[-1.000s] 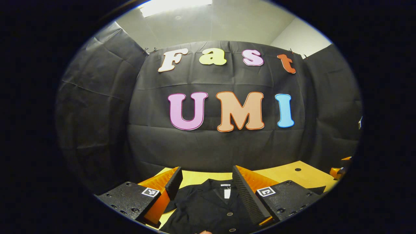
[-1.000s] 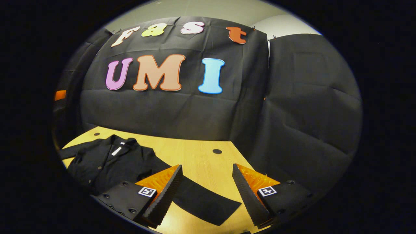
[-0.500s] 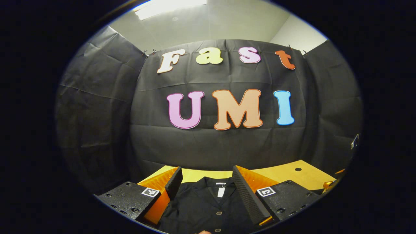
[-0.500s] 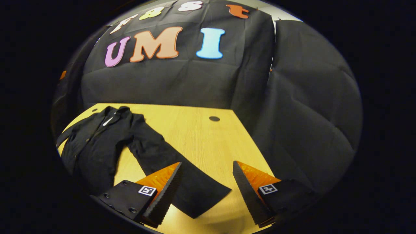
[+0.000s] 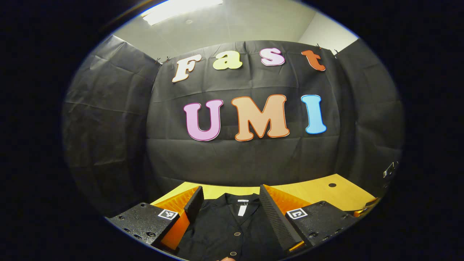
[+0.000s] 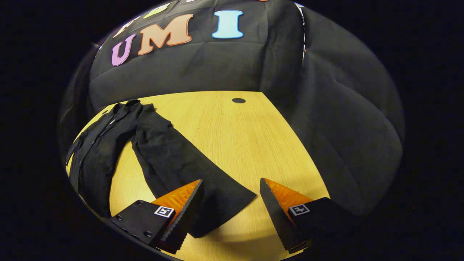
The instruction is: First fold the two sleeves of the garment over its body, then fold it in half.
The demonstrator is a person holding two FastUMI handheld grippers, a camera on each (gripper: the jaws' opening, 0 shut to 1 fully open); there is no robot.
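Both claws wide and empty: right claw [image 6: 230, 206] low-centre over sleeve cuff [image 6: 217, 203], garment [image 6: 108, 145] left on worktop [image 6: 239, 137], left claw [image 5: 228, 210] above collar [image 5: 242, 203]; first sleeve fold pending, next pinch cuff.

Your light comes from a ceiling panel [image 5: 181, 6] at the top of the left gripper view, blown out to plain white glare. The rest of the booth is dim, and the black garment [image 6: 163, 159] loses most of its folds against the dark. In the right gripper view the counter [image 6: 235, 137] is evenly lit and bright, with a soft shadow under the right gripper [image 6: 230, 214]. Both views bend strongly toward the edges and darken there. Focus is sharp, with no motion blur.
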